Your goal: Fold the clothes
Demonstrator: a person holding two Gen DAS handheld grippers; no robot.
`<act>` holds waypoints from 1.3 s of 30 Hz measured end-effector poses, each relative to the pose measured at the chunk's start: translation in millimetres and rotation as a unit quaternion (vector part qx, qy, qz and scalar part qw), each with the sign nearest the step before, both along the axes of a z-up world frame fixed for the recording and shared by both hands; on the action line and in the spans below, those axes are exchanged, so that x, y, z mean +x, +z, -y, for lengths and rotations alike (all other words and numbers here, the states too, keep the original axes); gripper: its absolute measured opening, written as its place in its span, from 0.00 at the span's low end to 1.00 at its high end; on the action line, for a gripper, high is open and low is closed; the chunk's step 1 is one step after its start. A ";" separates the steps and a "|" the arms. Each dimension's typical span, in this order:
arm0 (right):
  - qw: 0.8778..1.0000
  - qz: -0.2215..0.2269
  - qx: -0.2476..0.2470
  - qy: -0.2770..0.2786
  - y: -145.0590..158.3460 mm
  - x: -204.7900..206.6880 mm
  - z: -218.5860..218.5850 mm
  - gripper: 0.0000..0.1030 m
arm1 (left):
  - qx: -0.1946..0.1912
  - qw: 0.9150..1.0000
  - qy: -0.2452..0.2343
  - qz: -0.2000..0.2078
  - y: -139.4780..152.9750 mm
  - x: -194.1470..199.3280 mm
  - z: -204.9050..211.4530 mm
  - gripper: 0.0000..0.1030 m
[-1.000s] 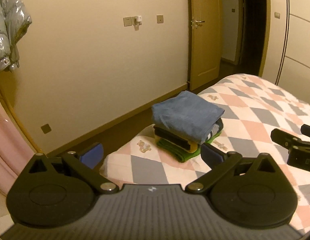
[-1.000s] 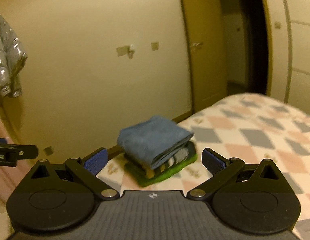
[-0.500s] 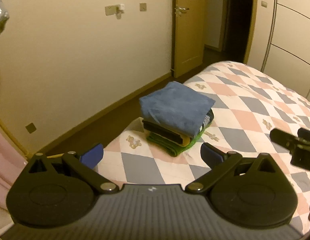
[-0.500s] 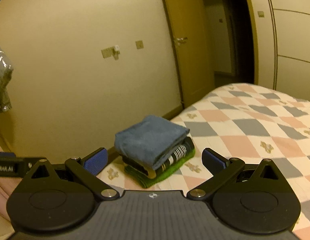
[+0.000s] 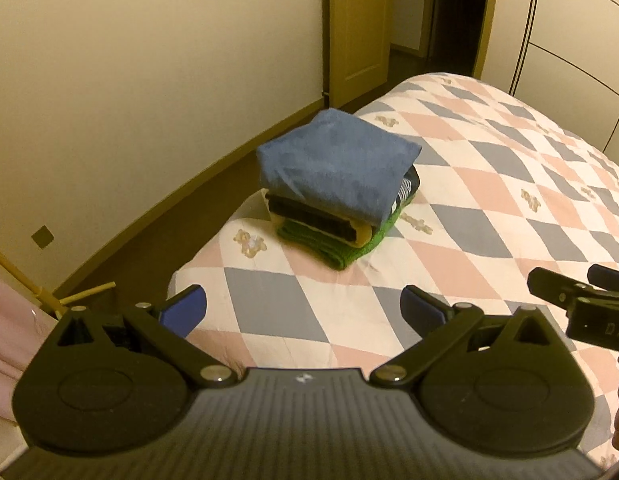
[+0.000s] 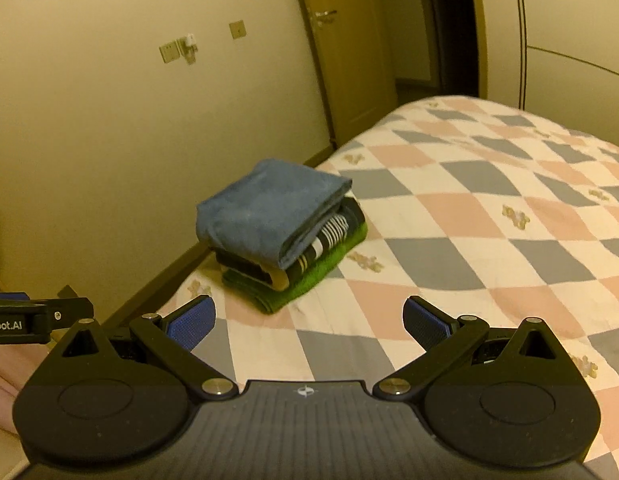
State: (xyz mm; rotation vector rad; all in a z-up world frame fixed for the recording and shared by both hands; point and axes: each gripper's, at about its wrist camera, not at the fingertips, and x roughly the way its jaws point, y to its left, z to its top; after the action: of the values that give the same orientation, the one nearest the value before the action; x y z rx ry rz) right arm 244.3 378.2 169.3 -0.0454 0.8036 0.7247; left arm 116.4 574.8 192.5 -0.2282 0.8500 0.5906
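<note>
Two grippers are hovering over the quilted bed (image 5: pixel 509 184), and neither is gripping anything. The left gripper (image 5: pixel 303 308) is sitting with its jaws spread wide and released, blue pads (image 5: pixel 185 310) showing, only checkered quilt between them. The right gripper (image 6: pixel 309 320) is matching it, jaws parted and empty too.

Up at twelve o'clock in the left wrist view, the stack of folded clothes (image 5: pixel 337 188) is resting near the corner of the bed, well apart from both tools. A blue garment (image 6: pixel 269 208) is lying on top; beneath it a dark striped piece (image 6: pixel 329 236) is peeking out, then a strip of yellow (image 5: pixel 361 236), and a green layer (image 6: pixel 305 284) is at the bottom. How many items are making up the middle is hard to tell, as the blue one is covering most of them.

At three o'clock in the left view, the right gripper's tip is poking in, cut off by the frame edge, lettering only partly readable. At nine o'clock in the right view, the left tool is likewise cropped. Beyond the bed, a door (image 5: pixel 357 20) is standing at one o'clock beside a dark opening.
</note>
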 end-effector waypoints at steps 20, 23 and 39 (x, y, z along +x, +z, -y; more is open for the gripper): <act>0.999 -0.022 -0.030 0.031 -22.6 64.0 -8.3 1.00 | -0.023 0.999 0.026 -0.007 -25.8 59.5 -1.3 0.99; 0.998 -0.026 -0.035 0.034 -27.8 77.3 -8.3 1.00 | -0.027 0.999 0.029 -0.010 -31.5 72.5 0.5 0.99; 0.995 -0.060 -0.043 0.067 -58.4 140.4 -13.2 1.00 | -0.032 0.997 0.061 -0.032 -52.8 112.2 10.3 0.99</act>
State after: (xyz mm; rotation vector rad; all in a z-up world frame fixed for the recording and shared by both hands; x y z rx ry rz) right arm 384.7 391.4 111.0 -0.1355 0.9525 0.8245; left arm 228.6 564.6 139.7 -0.3223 0.9214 0.6884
